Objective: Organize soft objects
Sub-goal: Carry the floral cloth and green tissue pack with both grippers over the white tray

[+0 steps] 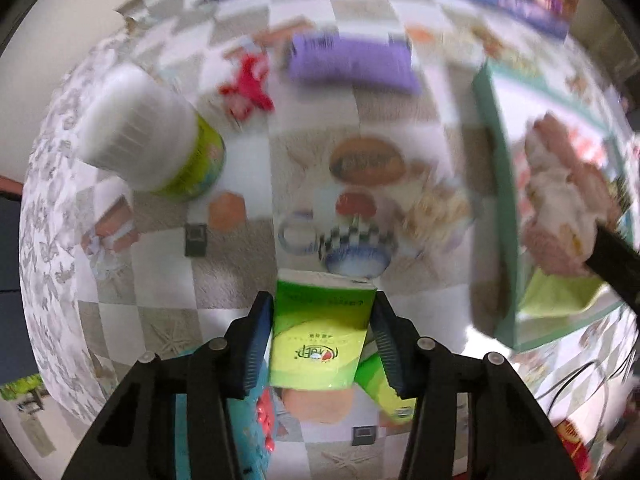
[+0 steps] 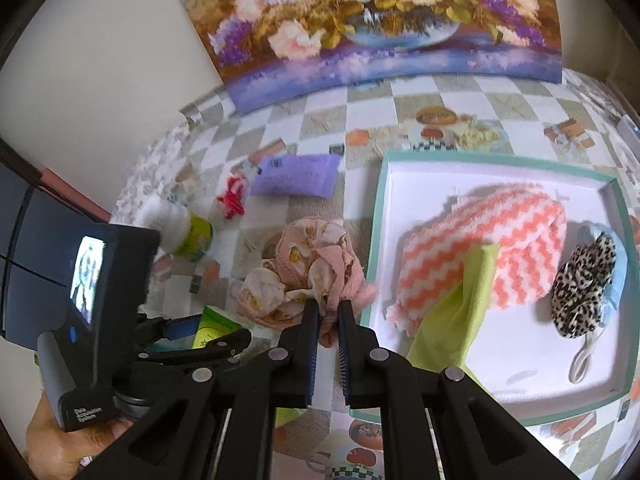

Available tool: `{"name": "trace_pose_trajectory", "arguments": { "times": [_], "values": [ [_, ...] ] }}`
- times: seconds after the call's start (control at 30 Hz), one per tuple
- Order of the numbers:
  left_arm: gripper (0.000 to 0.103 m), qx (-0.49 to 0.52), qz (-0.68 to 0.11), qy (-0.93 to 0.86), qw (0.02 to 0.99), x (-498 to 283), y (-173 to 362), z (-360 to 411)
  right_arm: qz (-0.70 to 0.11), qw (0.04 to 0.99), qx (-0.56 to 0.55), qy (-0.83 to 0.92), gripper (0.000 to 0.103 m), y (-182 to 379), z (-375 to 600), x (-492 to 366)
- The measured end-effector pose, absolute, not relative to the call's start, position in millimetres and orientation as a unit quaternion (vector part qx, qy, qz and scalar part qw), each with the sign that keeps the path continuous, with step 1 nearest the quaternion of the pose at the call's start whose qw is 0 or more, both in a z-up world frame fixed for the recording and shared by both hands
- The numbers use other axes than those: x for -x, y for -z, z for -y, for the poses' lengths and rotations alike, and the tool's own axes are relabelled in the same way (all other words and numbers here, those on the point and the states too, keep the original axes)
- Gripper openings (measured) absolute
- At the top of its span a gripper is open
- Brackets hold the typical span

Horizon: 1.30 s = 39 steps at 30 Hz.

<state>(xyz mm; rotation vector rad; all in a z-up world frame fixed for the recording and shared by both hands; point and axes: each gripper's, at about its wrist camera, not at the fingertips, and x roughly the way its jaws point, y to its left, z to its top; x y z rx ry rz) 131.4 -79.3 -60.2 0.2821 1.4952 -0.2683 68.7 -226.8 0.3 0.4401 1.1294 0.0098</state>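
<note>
**Both claws loaded above the checkered cloth**

Green tissue pack [image 1: 320,332] sits clamped between the pads of my left claw [image 1: 318,344], lifted over the tablecloth [image 1: 168,280]; a second green pack [image 1: 384,392] lies just below it. Ahead on the cloth I see a white-capped jar [image 1: 152,136] lying tilted, a red bow [image 1: 246,88] and a purple pouch [image 1: 352,60], all blurred.

My right claw [image 2: 329,312] is pinched nearly shut on the lower edge of a bunched pink floral cloth [image 2: 308,268], held just beside the left wall of the teal-rimmed tray [image 2: 378,208]. Inside the tray lie a coral zigzag towel [image 2: 516,224], a lime-green cloth [image 2: 452,320] draped against it and over the near rim, and a leopard-print scrunchie [image 2: 580,280] resting on something pale blue. A flower painting [image 2: 360,20] leans at the back of the table
</note>
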Motion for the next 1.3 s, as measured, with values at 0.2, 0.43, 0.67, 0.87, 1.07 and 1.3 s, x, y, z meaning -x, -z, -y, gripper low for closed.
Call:
{"name": "trace_pose_trajectory", "arguments": {
  "times": [0.2,0.43,0.67,0.87,1.07,1.3],
  "values": [
    [0.050,-0.089,-0.628,0.142,0.760,-126.2,17.5,100.0,-0.497,0.841,-0.215,0.005,0.010,-26.1,241.6,-59.3],
    [0.050,-0.056,-0.581,0.169,0.794,-109.2,-24.8,141.6,-0.463,0.853,-0.234,0.058,0.010,-45.8,283.5,-37.0],
    [0.050,-0.036,-0.587,0.215,0.779,-88.0,-11.6,192.6,-0.460,0.841,-0.249,0.137,0.010,-41.0,337.3,-5.0],
    [0.050,-0.060,-0.616,0.228,0.752,-77.3,22.2,220.0,-0.504,0.804,-0.266,0.169,0.010,-5.1,364.2,6.9],
    [0.050,-0.058,-0.640,0.221,0.734,-78.6,55.3,224.4,-0.544,0.778,-0.269,0.158,0.011,26.1,362.5,-0.2],
    [0.050,-0.040,-0.647,0.224,0.728,-82.2,60.1,222.1,-0.554,0.775,-0.258,0.162,0.014,30.7,358.1,-2.5]
  ]
}}
